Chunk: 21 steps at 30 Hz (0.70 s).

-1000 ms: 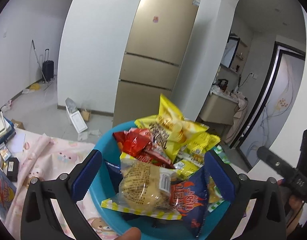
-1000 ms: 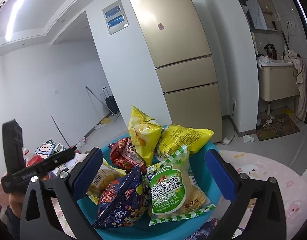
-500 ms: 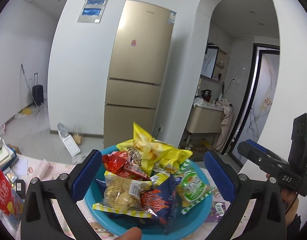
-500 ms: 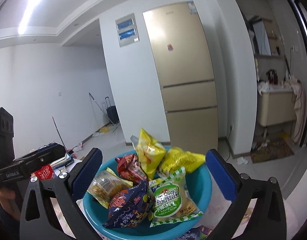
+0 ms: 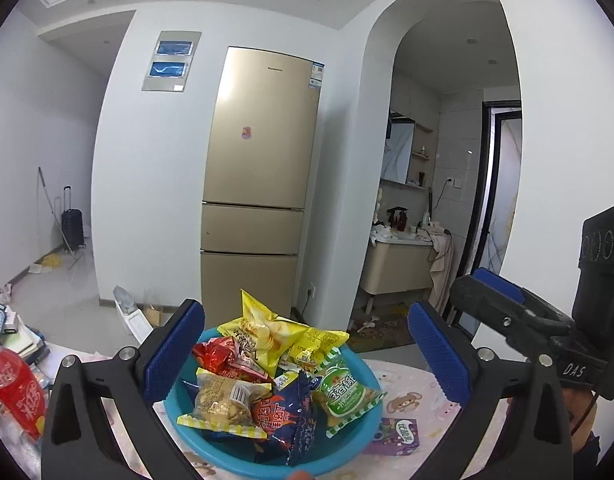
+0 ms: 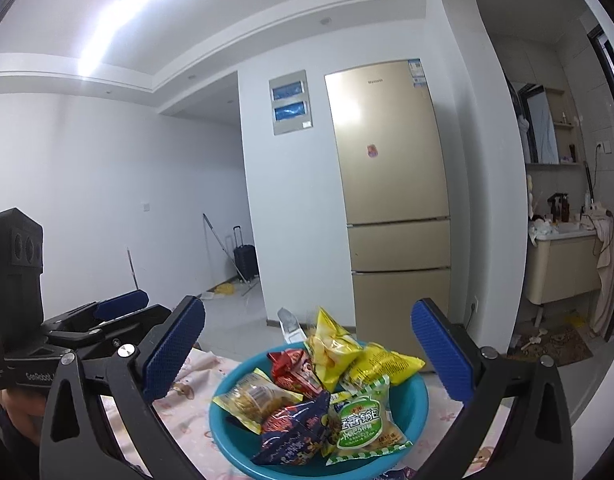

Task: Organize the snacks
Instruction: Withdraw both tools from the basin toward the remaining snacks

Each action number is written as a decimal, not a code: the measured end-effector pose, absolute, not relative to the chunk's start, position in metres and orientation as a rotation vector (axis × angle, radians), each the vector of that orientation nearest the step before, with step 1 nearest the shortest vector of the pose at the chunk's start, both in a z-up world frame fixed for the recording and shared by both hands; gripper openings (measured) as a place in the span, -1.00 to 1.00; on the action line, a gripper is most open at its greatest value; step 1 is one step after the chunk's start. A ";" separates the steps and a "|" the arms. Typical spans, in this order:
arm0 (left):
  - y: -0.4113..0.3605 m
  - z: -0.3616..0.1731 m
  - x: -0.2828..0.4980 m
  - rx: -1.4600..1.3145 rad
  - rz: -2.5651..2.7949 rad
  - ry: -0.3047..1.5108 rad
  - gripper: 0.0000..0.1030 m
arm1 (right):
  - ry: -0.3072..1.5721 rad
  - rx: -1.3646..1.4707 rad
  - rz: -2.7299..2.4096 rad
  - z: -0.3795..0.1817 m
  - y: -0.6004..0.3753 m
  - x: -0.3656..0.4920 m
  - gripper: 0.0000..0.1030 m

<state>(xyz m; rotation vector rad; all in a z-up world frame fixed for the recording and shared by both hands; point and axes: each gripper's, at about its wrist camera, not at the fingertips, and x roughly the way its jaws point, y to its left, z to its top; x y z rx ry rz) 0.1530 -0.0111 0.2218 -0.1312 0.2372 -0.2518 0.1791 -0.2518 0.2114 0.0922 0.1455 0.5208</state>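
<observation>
A blue plastic basin (image 5: 359,428) (image 6: 417,404) on a pink patterned tablecloth holds several snack packs: a yellow chip bag (image 5: 263,330) (image 6: 331,346), a red pack (image 5: 219,354), a green-labelled pack (image 5: 343,392) (image 6: 363,426), a dark blue pack (image 5: 291,420) (image 6: 297,434) and a clear pack of nuts (image 5: 223,402). My left gripper (image 5: 307,356) is open and empty, raised behind the basin. My right gripper (image 6: 307,356) is open and empty too, to the right of the left one (image 6: 119,308); it also shows in the left wrist view (image 5: 495,292).
A purple snack box (image 5: 395,436) lies on the cloth right of the basin. A red drink bottle (image 5: 11,388) and stacked books (image 5: 15,332) stand at the left. A gold fridge (image 5: 259,184) and white walls are behind the table.
Both grippers have pulled back and lifted away from the basin, so it looks smaller and lower in both views. Both stay open and empty.
</observation>
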 end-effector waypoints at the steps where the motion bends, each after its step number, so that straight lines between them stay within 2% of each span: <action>1: -0.012 0.224 0.148 -0.121 -0.251 0.248 1.00 | 0.147 0.088 0.525 0.214 -0.253 0.176 1.00; 11: -0.026 0.227 0.104 -0.083 -0.226 0.267 1.00 | 0.117 0.033 0.491 0.224 -0.269 0.127 1.00; 21: -0.042 0.180 0.092 -0.061 -0.222 0.373 1.00 | 0.153 0.063 0.455 0.192 -0.298 0.111 1.00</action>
